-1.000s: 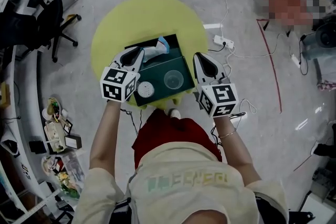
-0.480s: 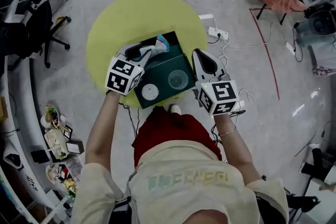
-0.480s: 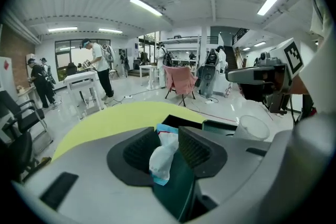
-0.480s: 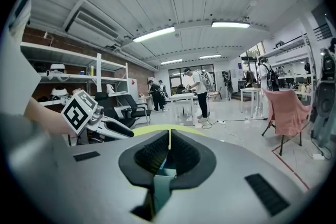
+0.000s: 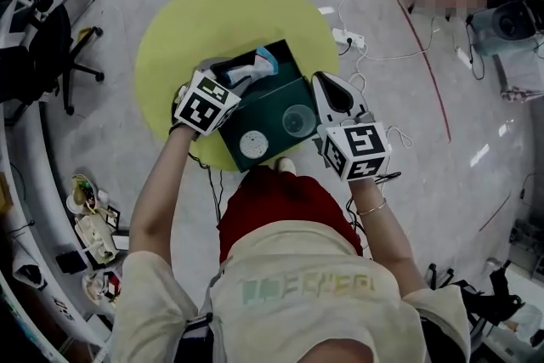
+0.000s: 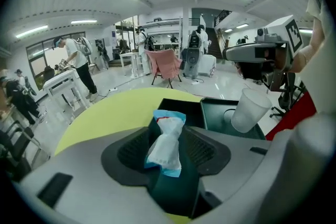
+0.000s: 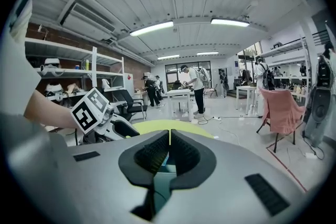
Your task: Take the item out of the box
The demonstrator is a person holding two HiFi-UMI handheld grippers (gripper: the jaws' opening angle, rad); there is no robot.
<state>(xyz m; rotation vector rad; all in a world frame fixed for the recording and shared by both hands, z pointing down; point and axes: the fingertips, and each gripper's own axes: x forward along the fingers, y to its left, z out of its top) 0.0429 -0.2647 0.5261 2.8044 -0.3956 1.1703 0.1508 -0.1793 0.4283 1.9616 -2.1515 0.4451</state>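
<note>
A dark green box (image 5: 270, 110) sits on a round yellow table (image 5: 183, 25). In its open far compartment lies a white packet with blue ends (image 5: 257, 66). My left gripper (image 5: 245, 74) points down into that compartment. Its jaws have just been opening and now stand open around the packet (image 6: 167, 145), not pressing it. A clear cup (image 5: 297, 121) and a white disc (image 5: 253, 144) rest on the box's near half. My right gripper (image 5: 328, 81) hangs shut by the box's right edge, with its jaws (image 7: 169, 135) meeting and nothing between them.
A power strip (image 5: 349, 38) and cables lie on the floor beyond the table. Office chairs (image 5: 47, 47) stand at the left, and clutter (image 5: 89, 217) sits at the lower left. A pink-draped chair (image 6: 165, 64) and several people stand far off.
My left gripper has rolled and come down over the packet in the box's open compartment, and its jaws have spread. The right gripper has drifted slightly along the box's right side.
</note>
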